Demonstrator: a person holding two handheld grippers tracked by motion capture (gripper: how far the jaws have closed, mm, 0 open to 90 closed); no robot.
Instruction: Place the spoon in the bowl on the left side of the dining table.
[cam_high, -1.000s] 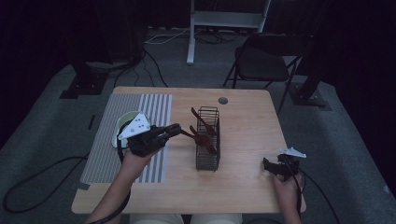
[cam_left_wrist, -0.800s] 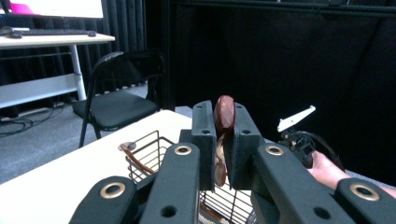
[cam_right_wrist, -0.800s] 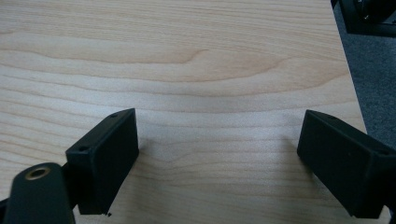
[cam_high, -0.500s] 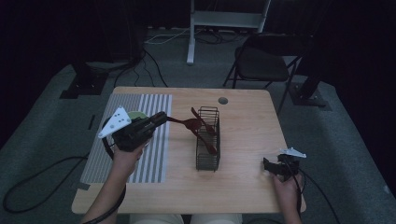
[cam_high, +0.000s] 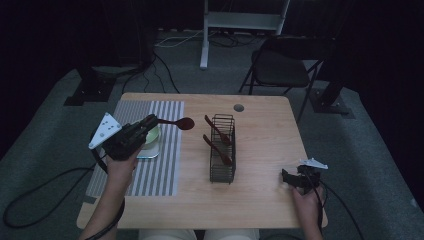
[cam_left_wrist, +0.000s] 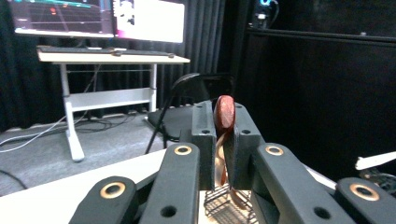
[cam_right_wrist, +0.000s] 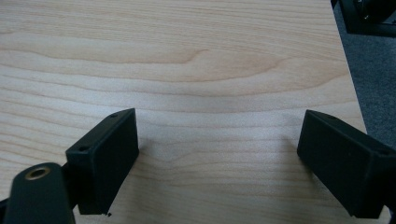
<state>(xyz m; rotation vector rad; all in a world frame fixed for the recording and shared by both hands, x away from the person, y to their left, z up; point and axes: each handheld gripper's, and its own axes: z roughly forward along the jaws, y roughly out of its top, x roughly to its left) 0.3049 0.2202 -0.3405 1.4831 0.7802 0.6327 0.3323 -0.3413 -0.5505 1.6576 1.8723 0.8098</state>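
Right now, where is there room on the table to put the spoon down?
Bare wood lies between the wire rack and the right gripper, and beyond the rack toward the round hole. The striped mat is crowded near the green bowl.

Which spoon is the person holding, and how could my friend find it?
Start at the wooden table and go to the striped mat on its left side. Above the mat, the left gripper clamps a dark red spoon by the handle, its bowl pointing toward the black wire basket. The other two spoons rest in that basket; this one is in the air.
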